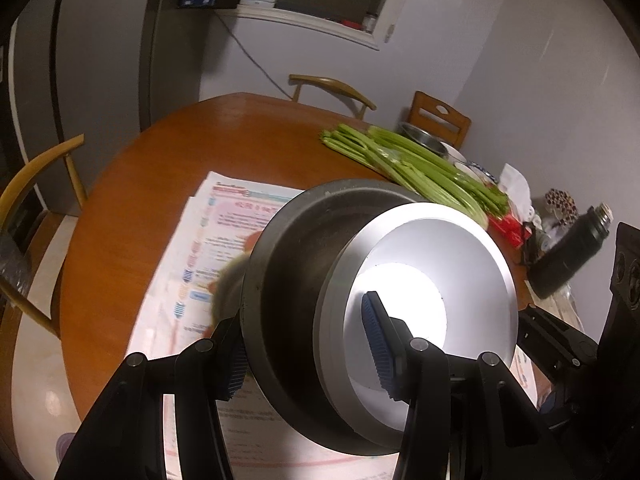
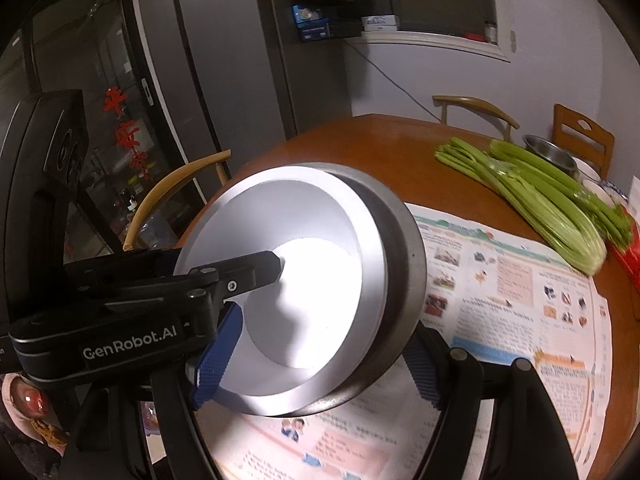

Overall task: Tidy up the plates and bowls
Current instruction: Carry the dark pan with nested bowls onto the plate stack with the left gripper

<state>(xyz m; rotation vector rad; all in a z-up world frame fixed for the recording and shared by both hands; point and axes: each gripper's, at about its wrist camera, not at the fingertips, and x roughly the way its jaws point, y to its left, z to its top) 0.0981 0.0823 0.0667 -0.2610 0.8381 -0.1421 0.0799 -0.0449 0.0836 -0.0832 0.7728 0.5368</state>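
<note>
A white bowl [image 1: 436,256] sits nested inside a dark steel bowl [image 1: 288,264]. Both are held tilted on edge above the newspaper [image 1: 224,232]. My left gripper [image 1: 308,344] is shut on the two bowls' walls, one blue pad inside the white bowl, the other outside the steel bowl. My right gripper [image 2: 316,364] is shut on the same stack [image 2: 304,292] from the other side. Its blue pad [image 2: 218,356] lies inside the white bowl, the other finger behind the steel bowl [image 2: 404,264]. The left gripper's finger [image 2: 256,272] also shows in the right wrist view.
The round wooden table [image 1: 168,152] carries celery stalks [image 1: 416,168], a steel basin [image 1: 424,136], small white dishes [image 1: 468,168], a black flask [image 1: 572,252] and clutter at the right edge. Chairs [image 1: 36,184] stand around it. A fridge [image 2: 224,64] stands behind.
</note>
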